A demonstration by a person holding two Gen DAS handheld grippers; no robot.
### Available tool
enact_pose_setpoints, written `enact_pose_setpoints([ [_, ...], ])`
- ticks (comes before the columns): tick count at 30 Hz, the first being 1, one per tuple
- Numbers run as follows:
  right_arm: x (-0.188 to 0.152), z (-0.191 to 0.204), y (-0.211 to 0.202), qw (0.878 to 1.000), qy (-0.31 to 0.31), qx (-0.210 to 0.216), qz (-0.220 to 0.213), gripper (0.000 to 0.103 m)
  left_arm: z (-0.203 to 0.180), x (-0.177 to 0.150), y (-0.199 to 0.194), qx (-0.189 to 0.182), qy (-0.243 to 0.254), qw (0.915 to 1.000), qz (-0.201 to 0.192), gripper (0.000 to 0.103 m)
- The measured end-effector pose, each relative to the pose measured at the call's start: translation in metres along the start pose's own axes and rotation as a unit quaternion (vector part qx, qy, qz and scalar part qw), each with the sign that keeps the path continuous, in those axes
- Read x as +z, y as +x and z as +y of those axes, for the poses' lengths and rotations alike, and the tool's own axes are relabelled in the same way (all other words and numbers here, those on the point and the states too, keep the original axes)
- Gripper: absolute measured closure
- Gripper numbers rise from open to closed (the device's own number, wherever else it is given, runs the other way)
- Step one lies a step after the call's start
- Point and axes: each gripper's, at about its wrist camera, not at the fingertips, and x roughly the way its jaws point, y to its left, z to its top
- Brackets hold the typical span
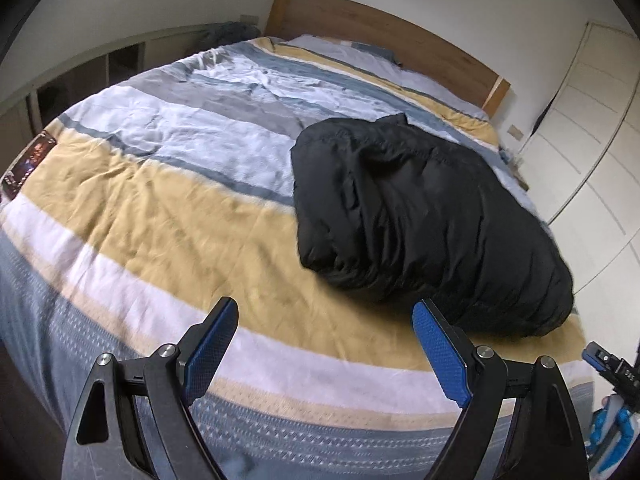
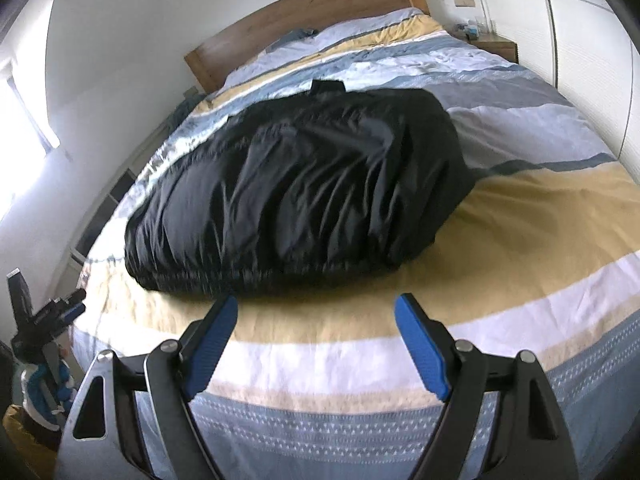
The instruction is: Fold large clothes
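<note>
A large black puffy jacket (image 1: 420,216) lies folded in a thick bundle on the striped bed cover (image 1: 160,200). It also shows in the right wrist view (image 2: 296,188), filling the middle of the bed. My left gripper (image 1: 324,316) is open and empty, held above the bed's near edge, to the left of the jacket. My right gripper (image 2: 316,312) is open and empty, just short of the jacket's near edge. The other gripper shows at the far right of the left wrist view (image 1: 612,364) and at the far left of the right wrist view (image 2: 52,312).
A wooden headboard (image 1: 380,28) stands at the far end of the bed. White wardrobe doors (image 1: 592,128) line one side. Low shelving (image 1: 80,76) runs along the other side. A small wooden nightstand (image 2: 496,46) sits by the headboard.
</note>
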Motion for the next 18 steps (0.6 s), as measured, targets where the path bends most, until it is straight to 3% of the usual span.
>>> enact_pose_setpoints([
  [9,-0.030,0.018,-0.003,0.999,-0.023,-0.024,-0.002,0.023,-0.017,-0.025,-0.008,0.044,0.033,0.9981,-0.029,0.015],
  [18,-0.053,0.020,0.002,0.998,-0.037,-0.052,0.001,0.022,-0.037,-0.047,-0.002,0.057,0.059,0.9959,-0.038,0.015],
])
